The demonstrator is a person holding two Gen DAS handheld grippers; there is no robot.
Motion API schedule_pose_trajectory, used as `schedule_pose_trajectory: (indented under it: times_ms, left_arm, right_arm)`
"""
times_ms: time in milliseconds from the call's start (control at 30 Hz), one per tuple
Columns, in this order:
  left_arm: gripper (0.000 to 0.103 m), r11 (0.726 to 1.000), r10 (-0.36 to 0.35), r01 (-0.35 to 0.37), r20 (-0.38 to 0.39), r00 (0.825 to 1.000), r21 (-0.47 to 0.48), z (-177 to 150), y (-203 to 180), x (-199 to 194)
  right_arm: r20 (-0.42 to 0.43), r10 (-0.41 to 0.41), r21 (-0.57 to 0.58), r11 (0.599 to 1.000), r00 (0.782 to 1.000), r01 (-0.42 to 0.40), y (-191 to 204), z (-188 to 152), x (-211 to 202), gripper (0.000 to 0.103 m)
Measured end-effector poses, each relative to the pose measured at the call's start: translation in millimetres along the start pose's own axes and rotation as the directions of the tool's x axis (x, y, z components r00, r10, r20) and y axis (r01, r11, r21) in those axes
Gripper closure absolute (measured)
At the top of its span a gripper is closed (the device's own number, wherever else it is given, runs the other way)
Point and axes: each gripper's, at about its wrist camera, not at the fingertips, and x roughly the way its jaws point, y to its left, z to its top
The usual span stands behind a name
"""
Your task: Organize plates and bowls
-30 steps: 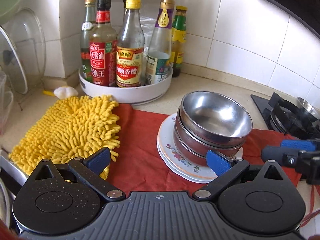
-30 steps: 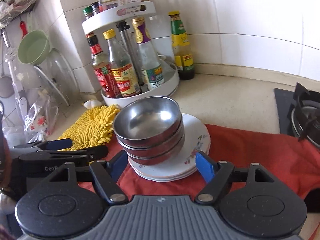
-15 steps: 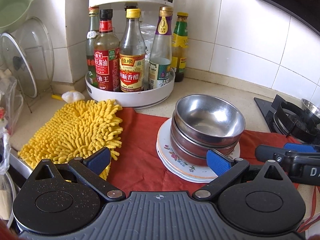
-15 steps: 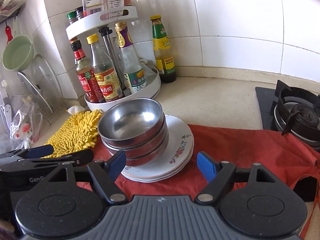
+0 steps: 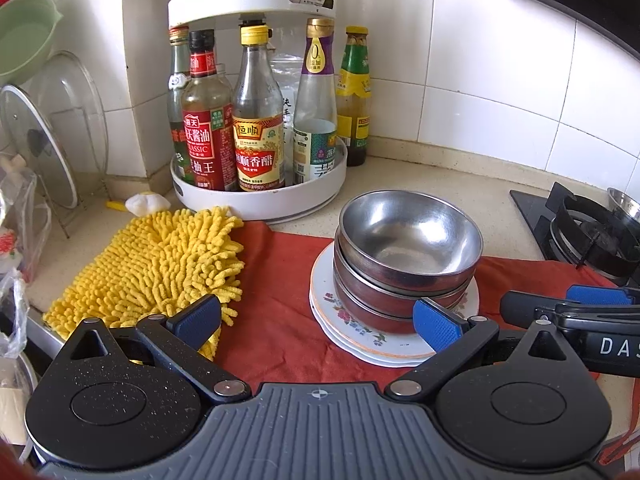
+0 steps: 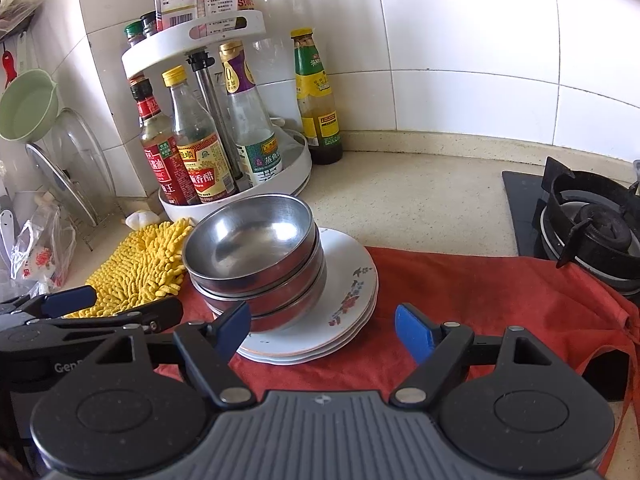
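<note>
Three nested steel bowls (image 5: 408,240) (image 6: 252,244) stand on a stack of white floral plates (image 5: 360,340) (image 6: 352,280), which rests on a red cloth (image 5: 276,312) (image 6: 500,292). My left gripper (image 5: 316,322) is open just in front of the stack, and its right pad overlaps the lowest bowl in the picture. My right gripper (image 6: 324,332) is open too, its left pad by the lowest bowl and the plates' front edge between its fingers. Neither holds anything. Each gripper shows in the other's view: the right gripper (image 5: 568,304) and the left gripper (image 6: 68,308).
A white two-tier rack (image 5: 260,196) (image 6: 240,200) of sauce bottles stands behind the stack. A yellow chenille mitt (image 5: 152,268) (image 6: 136,268) lies to the left. A gas burner (image 5: 592,232) (image 6: 600,232) sits at the right. Glass lids (image 5: 44,140) and a green bowl (image 6: 28,108) are at the far left.
Both views have tipped up a little, so more of the rack's top tier shows. The right gripper's jaws have spread slightly wider. The stack has not moved.
</note>
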Motion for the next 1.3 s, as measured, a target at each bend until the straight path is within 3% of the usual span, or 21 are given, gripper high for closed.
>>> schedule_pose_trajectory:
  times_ms: [1300]
  left_arm:
    - [0.001, 1.0, 0.027, -0.026, -0.092, 0.995, 0.01, -11, -5, -2]
  right_arm:
    - [-0.071, -0.019, 0.014, 1.0, 0.997, 0.02, 3, -15, -4, 0.026]
